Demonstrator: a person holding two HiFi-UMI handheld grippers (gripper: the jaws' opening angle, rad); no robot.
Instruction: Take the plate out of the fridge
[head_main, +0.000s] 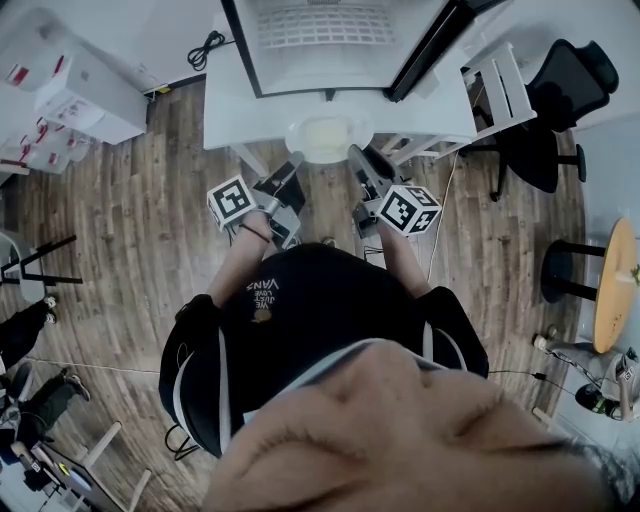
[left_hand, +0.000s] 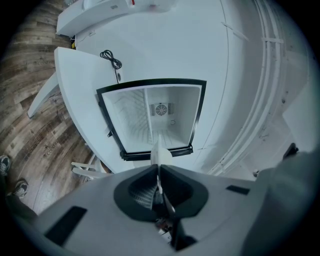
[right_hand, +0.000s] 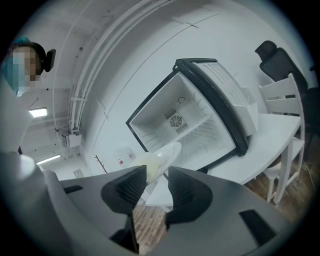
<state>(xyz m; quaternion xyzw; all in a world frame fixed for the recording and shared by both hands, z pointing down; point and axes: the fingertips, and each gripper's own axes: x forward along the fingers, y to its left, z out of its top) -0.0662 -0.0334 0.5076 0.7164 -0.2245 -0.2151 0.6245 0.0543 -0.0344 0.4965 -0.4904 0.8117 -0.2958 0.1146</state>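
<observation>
Head view: one pale round plate (head_main: 328, 135) hangs outside one open white fridge (head_main: 340, 40), between two grippers, the left gripper (head_main: 297, 160) and the right gripper (head_main: 353, 152); left gripper view: jaws pinched nearly together on the plate (left_hand: 160, 150), seen edge-on; right gripper view: jaws wider, clamping the plate (right_hand: 165, 155) by its rim.

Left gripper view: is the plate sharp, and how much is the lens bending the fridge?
Left gripper view: plate edge-on, a soft thin sliver; fridge frame bowed by the wide lens, corners black. Right gripper view: plate blurred close up, fridge tilted but sharp.
</observation>
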